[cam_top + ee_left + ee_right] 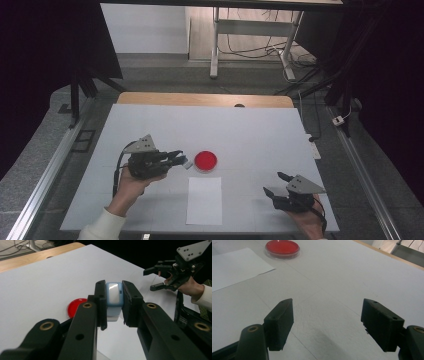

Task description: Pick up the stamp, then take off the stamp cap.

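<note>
The left tool (112, 307) squeezes a small blue stamp (114, 296) tight so it won't slip — it hangs just beside the red dish (205, 160), maybe to dip. The right tool (332, 323) waits wide open, holding nothing, near the white paper (204, 200) on the surface (260, 130).

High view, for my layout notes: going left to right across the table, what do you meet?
Left tool gripping a small blue object → red dish → right tool, open. The white sheet lies under the dish's span, so it is left out.
</note>
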`<control>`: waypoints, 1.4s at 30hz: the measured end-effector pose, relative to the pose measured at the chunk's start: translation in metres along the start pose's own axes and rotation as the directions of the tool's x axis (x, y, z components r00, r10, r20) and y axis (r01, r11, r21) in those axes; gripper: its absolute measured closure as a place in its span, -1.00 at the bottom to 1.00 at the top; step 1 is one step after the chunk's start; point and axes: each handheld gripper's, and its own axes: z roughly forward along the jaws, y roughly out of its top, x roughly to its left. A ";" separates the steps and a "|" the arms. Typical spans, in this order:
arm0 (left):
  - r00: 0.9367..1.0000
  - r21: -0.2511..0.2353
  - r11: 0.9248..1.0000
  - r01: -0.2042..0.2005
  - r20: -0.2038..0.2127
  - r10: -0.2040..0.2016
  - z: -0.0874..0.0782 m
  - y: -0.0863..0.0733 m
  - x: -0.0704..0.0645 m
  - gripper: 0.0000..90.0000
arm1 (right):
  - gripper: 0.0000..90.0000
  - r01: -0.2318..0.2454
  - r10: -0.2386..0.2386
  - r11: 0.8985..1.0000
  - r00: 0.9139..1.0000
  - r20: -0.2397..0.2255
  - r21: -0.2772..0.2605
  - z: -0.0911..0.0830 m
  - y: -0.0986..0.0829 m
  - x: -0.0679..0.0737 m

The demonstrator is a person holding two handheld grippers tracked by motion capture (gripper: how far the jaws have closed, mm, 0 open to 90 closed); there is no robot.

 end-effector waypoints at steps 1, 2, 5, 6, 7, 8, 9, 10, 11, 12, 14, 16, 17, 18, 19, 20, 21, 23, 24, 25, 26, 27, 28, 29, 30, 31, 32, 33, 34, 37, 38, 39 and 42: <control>1.000 0.003 1.000 -0.004 0.003 0.004 0.002 0.000 -0.001 0.67 | -0.43 0.000 0.000 1.000 1.000 -0.001 -0.001 0.000 0.000 0.000; 1.000 0.005 1.000 -0.006 0.006 0.006 0.004 0.001 -0.003 0.67 | -0.43 -0.001 0.001 1.000 1.000 -0.002 -0.005 0.001 0.000 0.000; 1.000 0.013 1.000 -0.011 0.014 0.011 0.010 0.001 -0.006 0.67 | -0.43 -0.002 0.002 1.000 1.000 -0.004 -0.004 0.001 0.000 0.000; 1.000 0.015 1.000 -0.013 0.017 0.013 0.012 0.002 -0.007 0.67 | -0.43 -0.001 0.001 1.000 1.000 -0.003 -0.002 0.001 0.000 0.001; 1.000 0.015 1.000 -0.013 0.020 0.013 0.014 0.002 -0.008 0.67 | -0.43 -0.001 0.001 1.000 1.000 -0.004 -0.002 0.001 0.000 0.001; 1.000 0.018 1.000 -0.015 0.022 0.014 0.016 0.002 -0.009 0.67 | -0.43 -0.001 0.001 1.000 1.000 -0.004 -0.002 0.001 0.000 0.001; 1.000 0.019 1.000 -0.017 0.025 0.017 0.017 0.003 -0.010 0.67 | -0.43 0.000 0.000 1.000 1.000 -0.003 -0.002 0.001 0.000 0.001; 0.999 0.020 1.000 -0.020 0.026 0.019 0.018 0.003 -0.011 0.68 | -0.43 -0.001 0.001 1.000 1.000 -0.003 -0.002 0.001 0.000 0.001; 0.999 0.021 1.000 -0.022 0.027 0.021 0.020 0.004 -0.012 0.67 | -0.43 -0.001 0.001 1.000 1.000 -0.003 -0.002 0.001 0.000 0.001; 0.999 0.021 1.000 -0.022 0.029 0.021 0.021 0.004 -0.012 0.67 | -0.43 0.000 0.000 1.000 1.000 -0.001 -0.002 0.001 0.000 0.001; 0.999 0.020 1.000 -0.022 0.032 0.022 0.023 0.005 -0.014 0.67 | -0.43 -0.003 0.003 1.000 1.000 -0.002 -0.006 0.001 0.000 0.001; 0.999 0.021 0.999 -0.024 0.035 0.023 0.025 0.006 -0.015 0.67 | -0.43 -0.001 0.001 1.000 1.000 -0.002 -0.003 0.001 0.000 0.001; 0.999 0.021 0.999 -0.025 0.038 0.024 0.027 0.007 -0.016 0.67 | -0.43 0.001 -0.001 1.000 1.000 -0.003 0.001 0.001 0.000 0.001; 0.999 0.022 0.999 -0.026 0.039 0.025 0.028 0.007 -0.017 0.67 | -0.43 0.003 -0.003 1.000 1.000 -0.002 0.003 0.002 0.000 0.001; 0.999 0.024 0.999 -0.027 0.042 0.026 0.030 0.007 -0.018 0.67 | -0.43 0.004 -0.004 1.000 1.000 -0.002 0.003 0.002 0.000 0.001; 0.999 0.023 0.999 -0.027 0.045 0.026 0.032 0.008 -0.019 0.67 | -0.43 0.006 -0.006 1.000 1.000 -0.002 0.003 0.002 0.000 0.001; 0.998 0.021 0.999 -0.026 0.051 0.025 0.033 0.009 -0.019 0.67 | -0.43 0.003 -0.003 1.000 1.000 -0.002 0.003 0.002 0.000 0.001; 0.998 0.018 0.999 -0.028 0.060 0.026 0.037 0.011 -0.021 0.67 | -0.43 0.005 -0.005 1.000 1.000 0.002 0.006 0.002 0.000 0.001; 0.998 0.021 0.999 -0.033 0.061 0.031 0.038 0.011 -0.023 0.67 | -0.43 0.005 -0.005 1.000 1.000 -0.002 0.005 0.002 0.000 0.001; 0.998 0.023 0.999 -0.035 0.062 0.033 0.040 0.012 -0.024 0.67 | -0.43 0.006 -0.006 1.000 1.000 0.002 0.007 0.002 0.000 0.001; 0.997 0.025 0.999 -0.035 0.064 0.033 0.041 0.012 -0.024 0.67 | -0.43 0.005 -0.005 1.000 1.000 -0.002 0.005 0.002 0.000 0.001; 0.997 0.026 0.999 -0.035 0.064 0.033 0.042 0.012 -0.025 0.67 | -0.43 0.005 -0.005 1.000 1.000 -0.002 0.005 0.002 0.000 0.001; 0.997 0.028 0.999 -0.036 0.064 0.035 0.043 0.012 -0.025 0.67 | -0.43 0.006 -0.006 1.000 1.000 0.003 0.007 0.002 0.000 0.001; 0.997 0.029 0.999 -0.038 0.065 0.036 0.044 0.012 -0.026 0.67 | -0.43 0.005 -0.005 1.000 1.000 0.002 0.007 0.002 0.000 0.001; 0.997 0.031 0.999 -0.038 0.066 0.036 0.045 0.011 -0.026 0.67 | -0.43 0.006 -0.006 1.000 1.000 0.003 0.008 0.002 0.000 0.001; 0.997 0.030 0.999 -0.037 0.066 0.035 0.045 0.011 -0.026 0.67 | -0.43 0.005 -0.005 1.000 1.000 0.002 0.008 0.002 0.000 0.001; 0.997 0.031 0.999 -0.038 0.066 0.036 0.045 0.011 -0.027 0.67 | -0.43 0.006 -0.006 1.000 1.000 0.002 0.008 0.002 0.000 0.001; 0.997 0.031 0.999 -0.037 0.065 0.035 0.045 0.011 -0.026 0.67 | -0.43 0.006 -0.006 1.000 1.000 -0.002 0.007 0.002 0.000 0.001; 0.997 0.029 0.999 -0.035 0.064 0.033 0.045 0.011 -0.026 0.67 | -0.43 0.008 -0.008 1.000 1.000 0.001 0.008 0.002 0.000 0.001; 0.998 0.025 0.999 -0.032 0.059 0.030 0.044 0.011 -0.025 0.67 | -0.43 0.005 -0.005 1.000 1.000 -0.001 0.004 0.001 0.000 0.001; 0.998 0.024 0.999 -0.031 0.059 0.029 0.044 0.011 -0.025 0.67 | -0.43 0.005 -0.005 1.000 1.000 -0.001 0.003 0.001 0.000 0.001; 0.998 0.022 0.999 -0.029 0.058 0.028 0.044 0.011 -0.025 0.67 | -0.43 0.003 -0.003 1.000 1.000 -0.003 -0.002 0.001 0.000 0.001; 0.998 0.022 0.999 -0.028 0.054 0.027 0.044 0.010 -0.024 0.67 | -0.43 0.008 -0.008 1.000 1.000 0.003 0.007 0.002 0.000 0.001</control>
